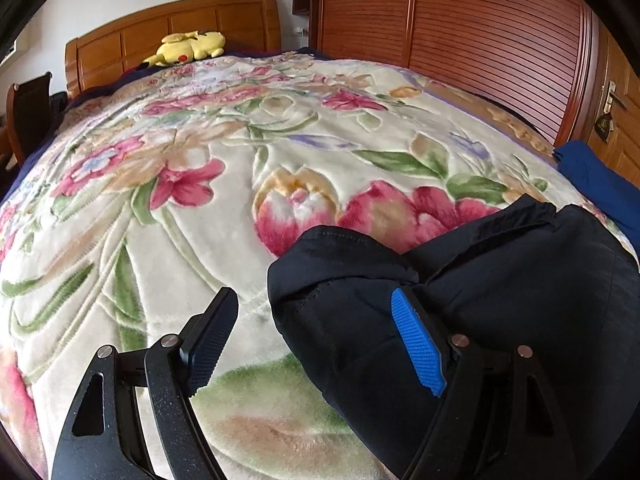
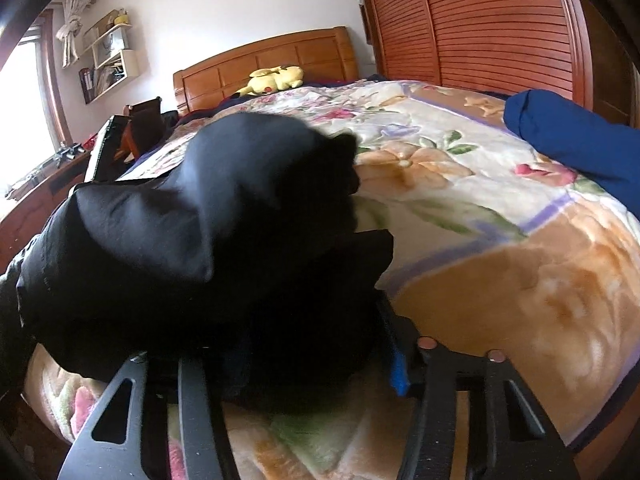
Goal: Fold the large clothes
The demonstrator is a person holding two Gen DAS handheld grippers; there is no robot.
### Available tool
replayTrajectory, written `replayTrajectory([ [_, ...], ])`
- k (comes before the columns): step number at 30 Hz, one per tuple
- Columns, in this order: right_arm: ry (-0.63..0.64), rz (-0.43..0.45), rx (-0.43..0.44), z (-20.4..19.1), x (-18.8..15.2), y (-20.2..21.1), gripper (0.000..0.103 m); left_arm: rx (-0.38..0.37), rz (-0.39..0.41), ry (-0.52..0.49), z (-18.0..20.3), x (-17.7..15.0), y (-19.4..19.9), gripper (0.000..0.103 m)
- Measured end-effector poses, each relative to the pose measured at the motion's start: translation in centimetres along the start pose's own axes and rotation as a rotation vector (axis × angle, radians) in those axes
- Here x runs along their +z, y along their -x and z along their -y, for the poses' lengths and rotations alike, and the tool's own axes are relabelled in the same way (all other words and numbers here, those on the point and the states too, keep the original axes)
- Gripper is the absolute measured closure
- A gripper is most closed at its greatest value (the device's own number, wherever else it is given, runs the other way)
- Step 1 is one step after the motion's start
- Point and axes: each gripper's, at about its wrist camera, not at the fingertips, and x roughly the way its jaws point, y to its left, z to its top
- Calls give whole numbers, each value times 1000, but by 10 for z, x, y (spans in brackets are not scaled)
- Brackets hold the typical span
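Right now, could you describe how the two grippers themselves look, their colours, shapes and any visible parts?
The left gripper has matte black metal linkage arms with elongated cut-out slots and round silver pivot pins. Its fingers carry ribbed pads, bright blue on one and dark-looking on the other. The right gripper has the same black slotted arms, with copper-toned pins; one blue pad edge shows. No cables, markings or sleeves are visible.

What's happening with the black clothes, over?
Left gripper open beside black garment. Right gripper buried in it, grip unclear. Blue cloth lies apart.
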Motion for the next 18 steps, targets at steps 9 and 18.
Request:
replayTrajectory([
  [9, -17, 43, 22, 5, 0, 6, 86, -142, -64, 72, -7, -3, -9, 48],
  [18, -20, 119, -22, 26, 21, 21, 93, -68, -35, 7, 15, -2, 28, 88],
])
